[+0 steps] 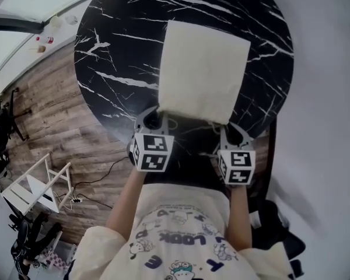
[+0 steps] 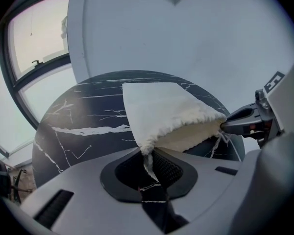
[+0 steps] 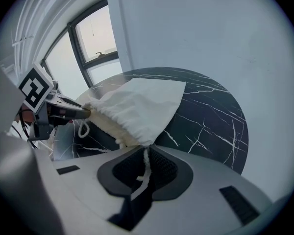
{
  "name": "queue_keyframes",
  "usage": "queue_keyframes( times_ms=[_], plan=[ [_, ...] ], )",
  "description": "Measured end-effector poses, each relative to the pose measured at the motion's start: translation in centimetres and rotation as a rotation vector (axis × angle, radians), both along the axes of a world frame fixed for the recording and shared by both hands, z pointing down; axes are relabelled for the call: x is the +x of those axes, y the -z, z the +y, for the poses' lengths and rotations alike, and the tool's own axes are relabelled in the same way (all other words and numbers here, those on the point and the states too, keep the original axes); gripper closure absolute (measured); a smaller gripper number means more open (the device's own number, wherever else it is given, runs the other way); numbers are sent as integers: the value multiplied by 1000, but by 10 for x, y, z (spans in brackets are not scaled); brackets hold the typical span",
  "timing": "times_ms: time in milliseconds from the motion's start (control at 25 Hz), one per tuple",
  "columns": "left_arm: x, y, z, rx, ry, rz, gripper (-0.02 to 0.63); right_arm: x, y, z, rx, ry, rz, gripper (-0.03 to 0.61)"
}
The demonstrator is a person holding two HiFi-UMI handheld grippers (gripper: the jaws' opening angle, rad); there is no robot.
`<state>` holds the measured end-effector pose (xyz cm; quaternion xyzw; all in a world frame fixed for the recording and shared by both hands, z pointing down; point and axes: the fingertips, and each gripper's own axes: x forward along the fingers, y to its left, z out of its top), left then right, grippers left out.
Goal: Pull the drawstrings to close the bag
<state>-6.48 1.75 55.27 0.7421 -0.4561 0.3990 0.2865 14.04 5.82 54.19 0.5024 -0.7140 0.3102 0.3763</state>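
A soft cream cloth bag (image 1: 203,69) lies on the round black marbled table (image 1: 116,39), its gathered mouth right at the fingertips. The left gripper (image 2: 148,161) and right gripper (image 1: 226,128) each pinch a thin white drawstring (image 3: 146,162). The cord ends are hidden between the ribbed pads.

A cream drawstring bag (image 1: 203,72) lies on the round table (image 1: 111,51) (black, white-veined).

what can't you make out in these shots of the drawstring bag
- Inside of the bag: all views, its own cloth covers it.
- Jaws of the left hand-held gripper and right hand-held gripper: head view, their own bodies cover them.
- Small things at top left: head view, too small to name.
- Near edge of the table: head view, the person's shirt hides it.
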Motion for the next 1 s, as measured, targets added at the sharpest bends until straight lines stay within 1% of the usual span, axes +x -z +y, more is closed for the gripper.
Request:
queue_keyframes(
  times_ms=[80,120,160,200,240,320,400,480,600,680,760,840,1000],
  plan=[
    [0,-1,1,-13,0,-2,531,1,-4,1,-12,0,15,527],
    [0,-1,1,-18,1,-5,531,1,-5,1,-21,3,32,512],
    [0,-2,1,-21,3,-6,531,1,-7,1,-30,6,46,479],
    [0,-2,1,-21,6,-6,531,1,-7,1,-37,7,50,471],
    [0,-2,0,-20,7,-6,532,0,-8,0,-40,5,43,473],
    [0,-3,0,-19,10,-8,532,-2,-9,-2,-44,-11,12,506],
    [0,-3,-1,-14,16,-12,532,-1,-9,-2,-55,-36,2,515],
    [-2,-3,-1,-13,31,-29,532,0,-9,-1,-75,-56,26,525],
    [-6,-2,-2,-14,65,-53,532,0,-6,1,-90,-59,108,533],
    [-8,-1,-2,-20,98,-49,534,1,-4,2,-83,-69,148,536],
    [-9,0,-2,-25,128,-34,534,2,-3,2,-81,-89,157,538],
    [-10,2,-2,-26,131,-28,534,4,-2,3,-86,-94,156,540],
    [-18,3,-4,-25,104,-53,534,16,-3,5,-99,-80,178,551]
  ],
)
